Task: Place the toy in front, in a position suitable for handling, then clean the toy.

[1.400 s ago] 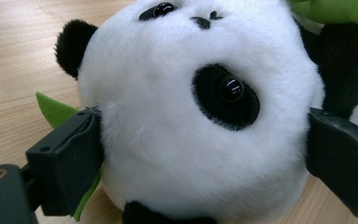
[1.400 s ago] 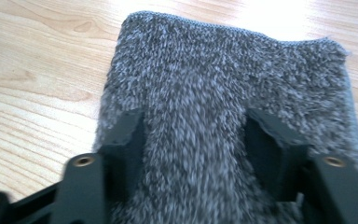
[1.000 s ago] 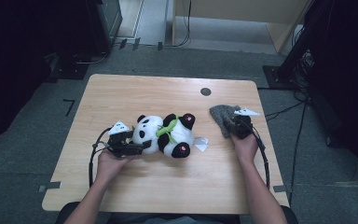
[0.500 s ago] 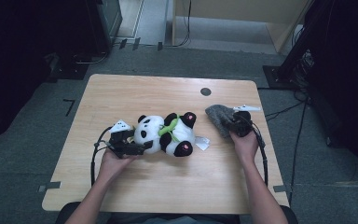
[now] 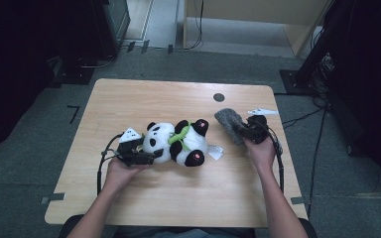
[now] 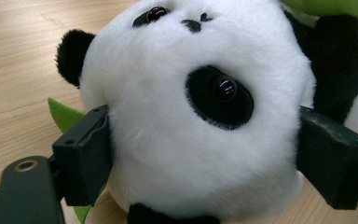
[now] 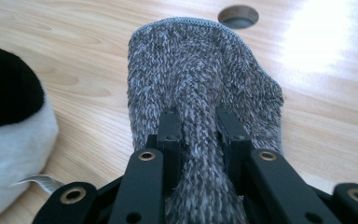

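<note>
**Both grippers loaded: panda and sock**

My left gripper [image 5: 151, 154] reaches in from 7 o'clock, fingers [image 6: 85, 154] wide around the plush panda [image 5: 178, 143] at its head, mid-surface [image 5: 129, 99]. My right gripper [image 7: 199, 128] has its fingers pinched on a fold of the grey sock [image 7: 200, 88] at 3 o'clock. Since half a second ago, hardly anything has shifted.

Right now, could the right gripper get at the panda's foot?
Probably not yet: the right gripper is shut on the grey sock. The way to the panda looks free, bare table between.
</note>
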Available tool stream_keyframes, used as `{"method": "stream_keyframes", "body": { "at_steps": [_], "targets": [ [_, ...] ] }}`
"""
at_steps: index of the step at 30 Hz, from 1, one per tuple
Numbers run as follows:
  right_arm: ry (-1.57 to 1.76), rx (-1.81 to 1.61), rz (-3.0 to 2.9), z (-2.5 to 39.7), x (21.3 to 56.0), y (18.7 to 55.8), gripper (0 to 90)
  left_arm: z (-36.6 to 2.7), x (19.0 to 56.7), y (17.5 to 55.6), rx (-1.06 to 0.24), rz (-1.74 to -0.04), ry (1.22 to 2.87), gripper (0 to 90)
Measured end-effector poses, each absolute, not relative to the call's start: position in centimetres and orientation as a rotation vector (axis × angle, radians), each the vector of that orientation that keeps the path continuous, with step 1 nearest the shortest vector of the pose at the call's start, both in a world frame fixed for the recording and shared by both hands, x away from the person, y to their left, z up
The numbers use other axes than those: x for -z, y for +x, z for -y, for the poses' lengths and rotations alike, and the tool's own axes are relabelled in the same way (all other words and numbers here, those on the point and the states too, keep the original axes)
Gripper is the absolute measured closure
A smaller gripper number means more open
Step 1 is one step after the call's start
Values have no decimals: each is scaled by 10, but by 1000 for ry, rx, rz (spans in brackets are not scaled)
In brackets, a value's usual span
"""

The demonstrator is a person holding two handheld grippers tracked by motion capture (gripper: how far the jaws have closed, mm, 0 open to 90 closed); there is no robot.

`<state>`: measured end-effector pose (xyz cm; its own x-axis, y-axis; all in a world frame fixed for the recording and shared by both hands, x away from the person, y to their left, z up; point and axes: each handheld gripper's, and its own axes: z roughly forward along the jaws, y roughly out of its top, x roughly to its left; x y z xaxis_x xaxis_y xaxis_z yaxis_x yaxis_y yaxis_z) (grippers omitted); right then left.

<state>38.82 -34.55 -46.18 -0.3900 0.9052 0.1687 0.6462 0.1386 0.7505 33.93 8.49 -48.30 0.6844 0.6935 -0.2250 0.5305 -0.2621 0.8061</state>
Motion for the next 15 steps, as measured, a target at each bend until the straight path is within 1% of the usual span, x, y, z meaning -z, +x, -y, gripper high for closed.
{"method": "stream_keyframes", "body": {
  "at_steps": [1, 4, 8, 14, 15],
  "targets": [
    [1494, -1133, -2096, 345, 458, 387, 754, -85, 482, 339, -209, -969, 1927, 213],
    [1481, -1137, -2117, 345, 455, 384, 755, -83, 482, 338, -209, -987, 1919, 239],
    [1486, -1160, -2128, 344, 451, 383, 756, -81, 482, 337, -218, -995, 1914, 239],
    [1444, -1186, -2158, 334, 438, 382, 750, -80, 484, 334, -239, -987, 1903, 204],
    [1420, -1191, -2169, 330, 433, 381, 747, -80, 484, 333, -239, -982, 1902, 187]
  ]
}}
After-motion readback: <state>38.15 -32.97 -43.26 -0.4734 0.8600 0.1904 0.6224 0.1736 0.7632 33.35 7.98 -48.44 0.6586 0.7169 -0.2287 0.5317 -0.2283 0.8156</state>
